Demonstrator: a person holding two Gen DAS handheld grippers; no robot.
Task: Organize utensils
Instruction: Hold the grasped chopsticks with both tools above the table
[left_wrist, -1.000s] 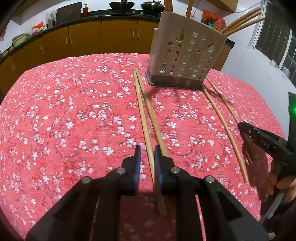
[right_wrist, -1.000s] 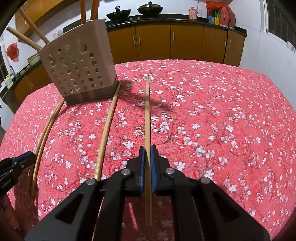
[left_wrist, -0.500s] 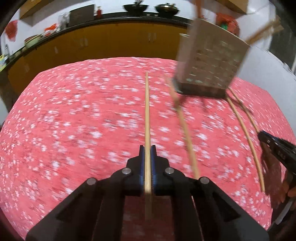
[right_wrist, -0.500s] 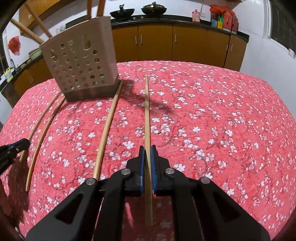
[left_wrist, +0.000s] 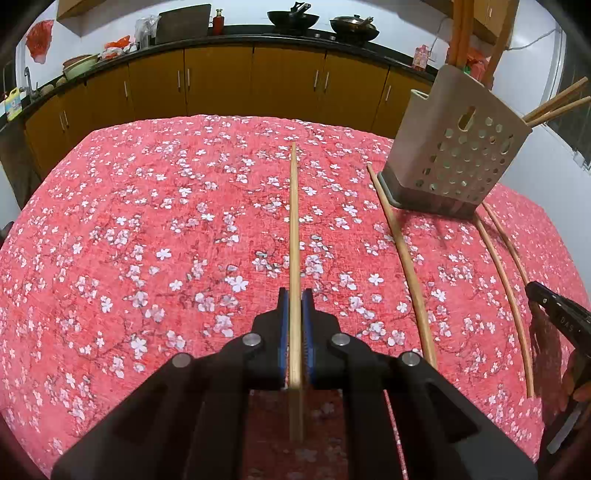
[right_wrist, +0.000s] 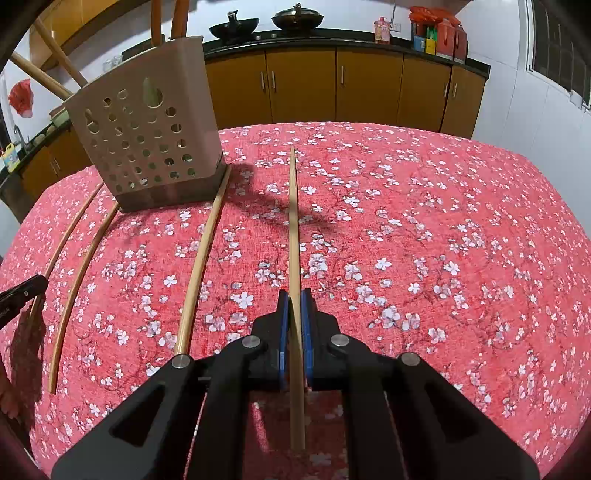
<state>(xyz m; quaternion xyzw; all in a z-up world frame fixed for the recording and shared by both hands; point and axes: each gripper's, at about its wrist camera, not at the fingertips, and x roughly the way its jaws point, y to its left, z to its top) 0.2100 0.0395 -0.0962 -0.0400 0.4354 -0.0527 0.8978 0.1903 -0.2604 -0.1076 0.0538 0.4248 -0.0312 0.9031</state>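
My left gripper (left_wrist: 294, 301) is shut on a wooden chopstick (left_wrist: 294, 229) that points straight ahead over the table. My right gripper (right_wrist: 294, 301) is shut on another wooden chopstick (right_wrist: 293, 221), also pointing forward. The beige perforated utensil holder (left_wrist: 454, 162) stands at the right in the left wrist view and at the left in the right wrist view (right_wrist: 147, 129), with several wooden utensils sticking out. Loose chopsticks lie beside it: one thick (left_wrist: 404, 258) and two thin curved ones (left_wrist: 506, 291); the right wrist view shows the thick one (right_wrist: 201, 258) too.
The table has a red floral cloth (left_wrist: 147, 240). The right gripper's tip (left_wrist: 554, 314) shows at the right edge of the left wrist view. Brown kitchen cabinets (right_wrist: 332, 88) with pans on the counter run behind the table.
My left gripper closed on one chopstick of the pair, lifted it and swung left, so the holder now sits further right. My right gripper kept its chopstick and barely moved.
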